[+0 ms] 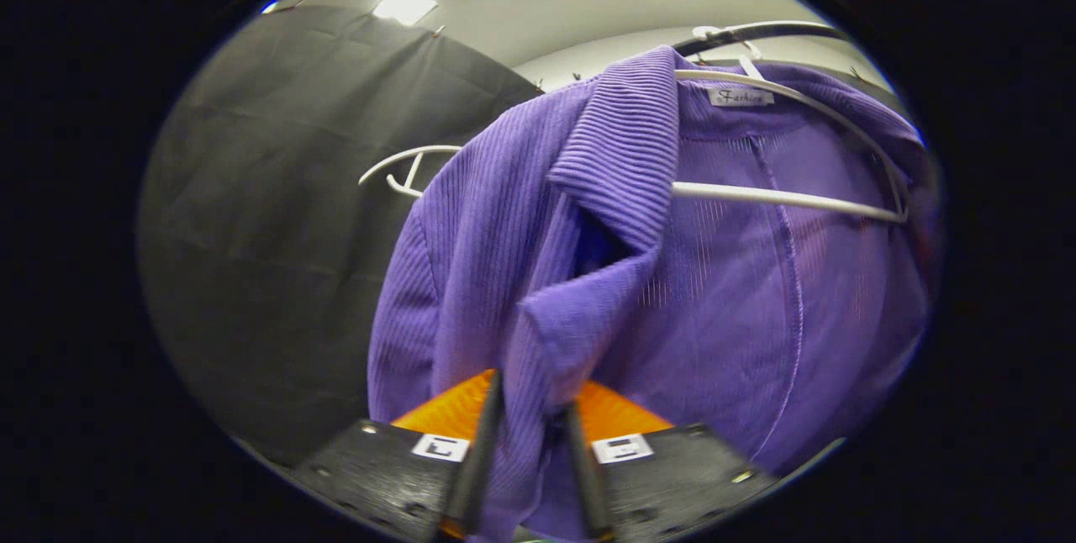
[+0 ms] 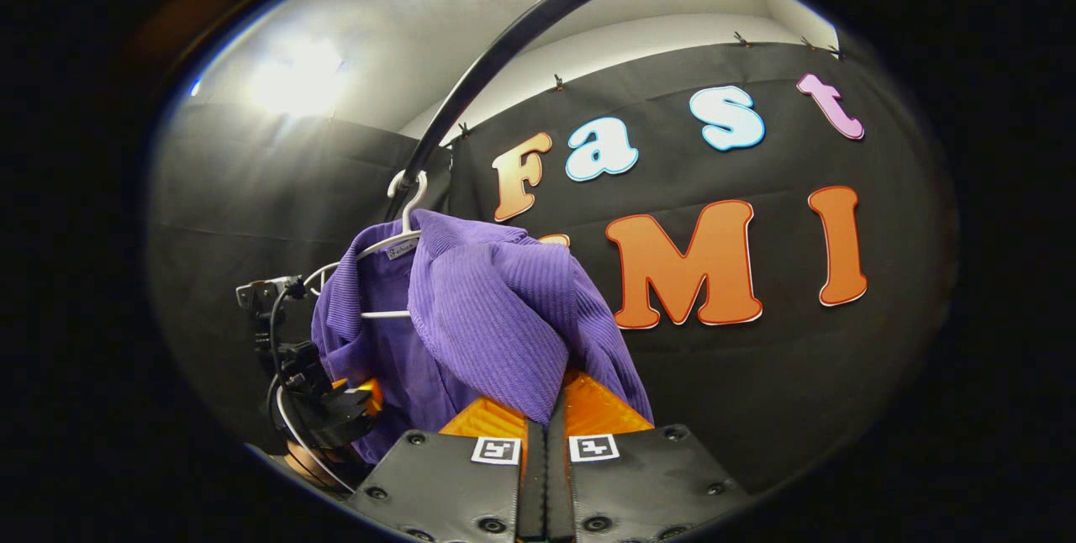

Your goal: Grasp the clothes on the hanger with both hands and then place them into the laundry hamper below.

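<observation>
With your left gripper [image 1: 531, 442] pinching the front edge of the purple corduroy jacket [image 1: 672, 274] and your right gripper [image 2: 545, 434] clamped on its near shoulder — both grasping cloth — lift it clear of the white hanger [image 1: 790, 194] on the rail [image 2: 521, 39] before lowering.

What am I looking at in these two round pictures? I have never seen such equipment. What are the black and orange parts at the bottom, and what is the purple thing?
A person holds a two-finger gripper in each hand, and a small camera rides on each one. The black and orange parts are that gripper's own fingers. In the left gripper view, the left gripper has purple cloth between its fingers, which stand a little apart. In the right gripper view, the right gripper appears closed on another fold, and the left gripper shows farther off. The purple thing is a ribbed jacket. It hangs on a white hanger, hooked over a dark rail.
</observation>
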`<move>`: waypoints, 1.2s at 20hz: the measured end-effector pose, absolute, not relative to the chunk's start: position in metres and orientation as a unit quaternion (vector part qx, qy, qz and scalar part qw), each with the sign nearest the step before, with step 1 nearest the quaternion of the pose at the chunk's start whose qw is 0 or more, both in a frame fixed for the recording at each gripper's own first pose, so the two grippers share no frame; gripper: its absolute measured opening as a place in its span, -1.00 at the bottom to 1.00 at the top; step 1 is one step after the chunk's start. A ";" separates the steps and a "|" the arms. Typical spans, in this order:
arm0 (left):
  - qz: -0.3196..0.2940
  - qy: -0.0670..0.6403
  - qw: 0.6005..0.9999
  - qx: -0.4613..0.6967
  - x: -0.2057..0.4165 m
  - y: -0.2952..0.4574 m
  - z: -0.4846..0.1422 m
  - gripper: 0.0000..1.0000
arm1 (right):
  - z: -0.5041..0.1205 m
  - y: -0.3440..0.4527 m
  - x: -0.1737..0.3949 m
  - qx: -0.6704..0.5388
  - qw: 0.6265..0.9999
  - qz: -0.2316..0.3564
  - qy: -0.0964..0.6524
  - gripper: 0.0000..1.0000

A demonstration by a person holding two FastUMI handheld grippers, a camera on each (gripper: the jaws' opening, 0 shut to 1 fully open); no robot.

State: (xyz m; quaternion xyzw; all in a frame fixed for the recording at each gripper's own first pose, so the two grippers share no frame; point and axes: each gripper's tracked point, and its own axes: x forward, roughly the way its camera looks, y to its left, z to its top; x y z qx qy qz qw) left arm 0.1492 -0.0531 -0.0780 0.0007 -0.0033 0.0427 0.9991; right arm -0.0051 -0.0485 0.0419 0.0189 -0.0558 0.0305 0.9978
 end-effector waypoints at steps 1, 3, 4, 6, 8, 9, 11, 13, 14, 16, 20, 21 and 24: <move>0.020 -0.002 1.000 0.010 0.143 -0.057 -0.073 -0.46 | 0.043 -0.051 -0.003 0.016 0.998 0.026 -0.059 -0.84; -0.004 -0.003 1.000 0.018 0.125 -0.048 -0.070 -0.85 | 0.047 -0.055 0.000 0.010 0.997 0.013 -0.072 -0.84; -0.004 -0.008 1.000 0.028 0.114 -0.041 -0.061 -0.92 | 0.050 -0.058 0.000 0.007 0.997 0.006 -0.079 -0.84; 0.001 -0.019 0.999 0.039 0.094 -0.025 -0.038 -0.88 | 0.055 -0.064 0.005 0.003 0.996 -0.009 -0.094 -0.84; 0.016 -0.042 0.997 0.055 0.076 -0.007 -0.004 -0.89 | 0.060 -0.070 0.008 -0.001 0.994 -0.021 -0.104 -0.85; 0.028 -0.059 0.996 0.062 0.068 0.005 0.018 -0.89 | 0.062 -0.071 0.009 -0.003 0.994 -0.024 -0.108 -0.85; 0.041 -0.083 0.994 0.054 0.065 0.023 0.056 -0.95 | 0.066 -0.073 0.013 -0.008 0.993 -0.029 -0.111 -0.85; 0.051 -0.098 0.993 0.041 0.072 0.041 0.087 -0.94 | 0.069 -0.074 0.013 -0.007 0.993 -0.031 -0.114 -0.84; 0.061 -0.109 0.991 0.041 0.077 0.051 0.102 -0.89 | 0.071 -0.075 0.013 -0.005 0.993 -0.033 -0.117 -0.84; 0.074 -0.137 0.987 0.037 0.089 0.065 0.132 -0.84 | 0.073 -0.076 0.012 0.001 0.992 -0.037 -0.119 -0.84; 0.066 -0.145 0.987 0.012 0.126 0.085 0.152 -0.89 | 0.080 -0.076 0.011 0.018 0.991 -0.039 -0.129 -0.84; 0.064 -0.141 0.988 0.012 0.140 0.090 0.150 -0.89 | 0.078 -0.075 0.010 0.018 0.991 -0.041 -0.130 -0.84; 0.057 -0.111 0.992 0.002 0.176 0.101 0.123 -0.89 | 0.082 -0.074 0.005 0.019 0.990 -0.042 -0.131 -0.84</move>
